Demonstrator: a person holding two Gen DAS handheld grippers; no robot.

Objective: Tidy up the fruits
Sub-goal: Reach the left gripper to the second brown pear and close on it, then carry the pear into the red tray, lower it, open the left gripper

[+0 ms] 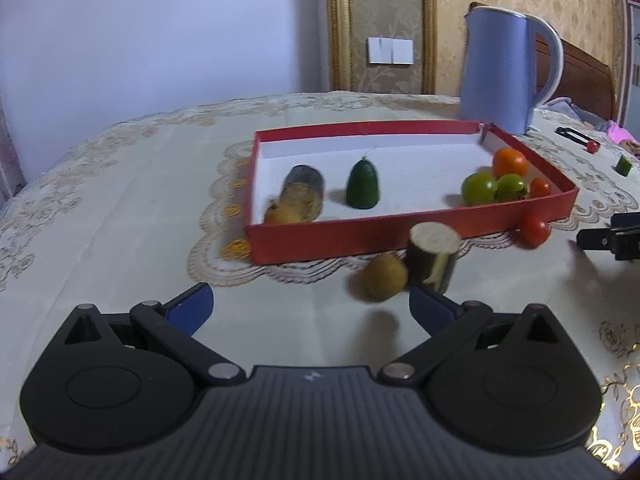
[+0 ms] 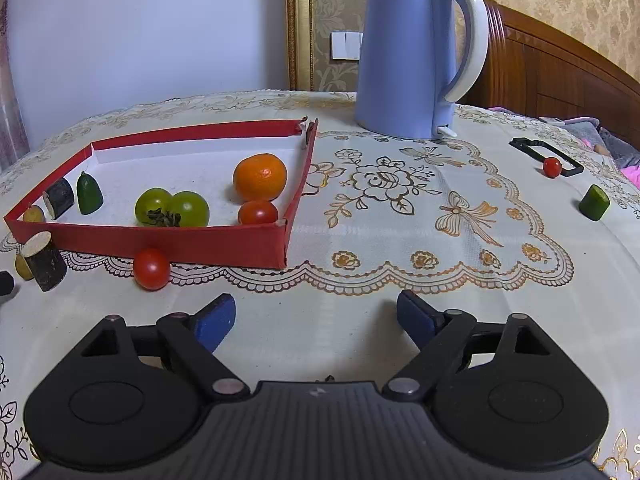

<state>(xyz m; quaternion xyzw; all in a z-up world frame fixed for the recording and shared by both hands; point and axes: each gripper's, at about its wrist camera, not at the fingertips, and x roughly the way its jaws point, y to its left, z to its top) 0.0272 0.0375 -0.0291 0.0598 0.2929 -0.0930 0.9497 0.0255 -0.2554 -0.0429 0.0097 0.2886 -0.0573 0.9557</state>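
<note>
On the cream embroidered tablecloth (image 2: 360, 280), a tall blue electric kettle (image 2: 404, 56) stands behind the shallow red cardboard tray (image 2: 200, 240), which holds an orange mandarin (image 2: 260, 177) and two green tomatoes (image 2: 172, 208). Along its near edge lie a brown kiwi (image 1: 385, 277), dark cut cylinder (image 1: 433, 256) and red cherry tomato (image 2: 151, 269). The left gripper (image 1: 311, 308) and right gripper (image 2: 316, 320) gape wide, empty.

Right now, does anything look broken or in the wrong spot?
Yes. The red tray's far right corner is torn open. Several pieces sit outside it: a cherry tomato, a dark cut cylinder, a kiwi, and, far right, a green chunk and another tomato.
</note>
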